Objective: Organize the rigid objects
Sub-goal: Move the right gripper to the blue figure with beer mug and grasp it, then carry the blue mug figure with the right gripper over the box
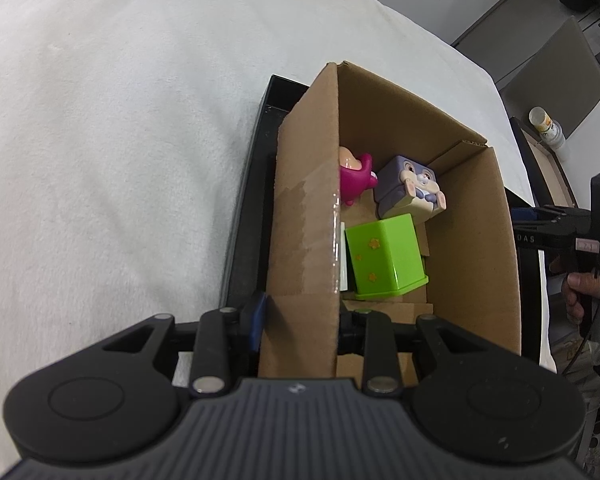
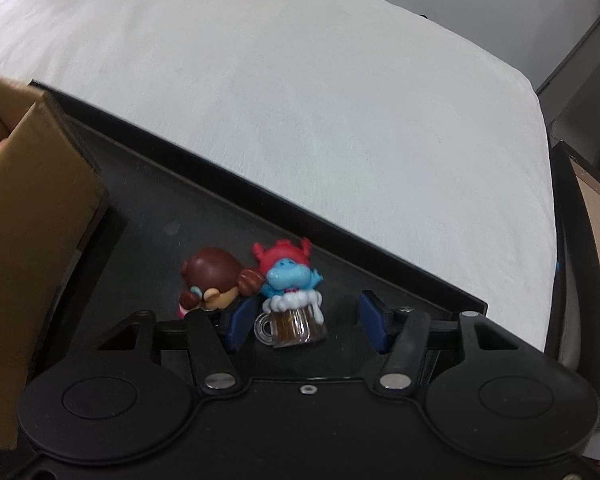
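Note:
A cardboard box (image 1: pixel 304 216) stands on a black tray (image 1: pixel 252 184). Inside it lie a green cube with orange stars (image 1: pixel 384 256), a purple rabbit cube (image 1: pixel 410 190) and a pink figure (image 1: pixel 356 176). My left gripper (image 1: pixel 300 320) is shut on the box's near-left wall. In the right wrist view my right gripper (image 2: pixel 306 326) is open, with a blue creature in a beer mug (image 2: pixel 290 300) between its blue pads (image 2: pixel 374 326). A brown-haired doll (image 2: pixel 216 276) lies just left of it on the tray (image 2: pixel 148 216). The box (image 2: pixel 32 216) stands at the left.
White cloth (image 2: pixel 320 100) covers the table beyond the tray. The right gripper and the hand that holds it (image 1: pixel 588 248) show at the right of the left wrist view. A chair with a bottle (image 1: pixel 546 126) on it stands past the table's right edge.

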Demonstrator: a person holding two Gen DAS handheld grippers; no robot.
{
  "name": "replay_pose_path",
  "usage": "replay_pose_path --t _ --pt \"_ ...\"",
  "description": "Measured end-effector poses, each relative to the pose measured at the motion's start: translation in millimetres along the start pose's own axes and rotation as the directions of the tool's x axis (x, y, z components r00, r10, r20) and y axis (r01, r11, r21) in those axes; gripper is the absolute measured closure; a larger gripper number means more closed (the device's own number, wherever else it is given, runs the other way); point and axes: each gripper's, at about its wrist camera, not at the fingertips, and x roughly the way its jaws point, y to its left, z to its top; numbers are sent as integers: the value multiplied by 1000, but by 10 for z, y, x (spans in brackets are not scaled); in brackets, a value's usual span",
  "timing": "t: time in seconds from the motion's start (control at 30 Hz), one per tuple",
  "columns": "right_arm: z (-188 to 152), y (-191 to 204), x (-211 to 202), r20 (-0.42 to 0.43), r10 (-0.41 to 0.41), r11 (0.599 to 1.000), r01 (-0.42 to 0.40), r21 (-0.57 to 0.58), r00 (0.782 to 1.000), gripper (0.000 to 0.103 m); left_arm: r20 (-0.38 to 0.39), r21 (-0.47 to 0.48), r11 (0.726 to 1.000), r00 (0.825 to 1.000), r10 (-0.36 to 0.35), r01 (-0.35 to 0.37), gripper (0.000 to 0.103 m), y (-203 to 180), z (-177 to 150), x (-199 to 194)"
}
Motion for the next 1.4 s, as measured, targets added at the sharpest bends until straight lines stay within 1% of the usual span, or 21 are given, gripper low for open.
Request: replay_pose_path --t 0.13,0.3,0.43,0.47,0.5,0.53,0.67,1.0,1.23,1.4 --pt "59 -18 27 8 13 1000 -13 8 1000 48 0 1 1000 1000 1 -1 73 2 4 1" --pt "111 -110 65 2 48 994 -48 94 999 48 1 2 1000 1000 1 -1 73 2 0 1" --pt "75 -160 90 -1 66 987 -65 149 998 48 1 2 1000 1000 1 -1 73 1 1 1" --pt "69 -191 98 -2 78 982 -77 172 997 50 1 2 1000 1000 1 -1 73 3 1 2" --pt "66 -199 98 1 79 982 -78 172 997 61 1 2 1000 1000 1 -1 73 5 2 2" --pt "58 -205 87 5 84 983 -84 165 996 64 1 2 1000 1000 1 -1 73 5 2 2" --pt "58 -209 8 -6 77 984 -75 162 997 65 -1 -4 1000 1000 2 -2 73 14 -8 21" --pt "-80 -240 -440 39 70 977 -76 199 997 65 -1 -16 1000 1000 7 -7 73 10 6 57" --pt "-205 -142 -759 65 86 974 -97 204 994 65 5 -23 1000 1000 10 -10 73 9 -13 44" --pt "-209 -58 -1019 91 111 968 -128 215 990 65 4 -31 999 1000 7 -6 73 26 -11 38"
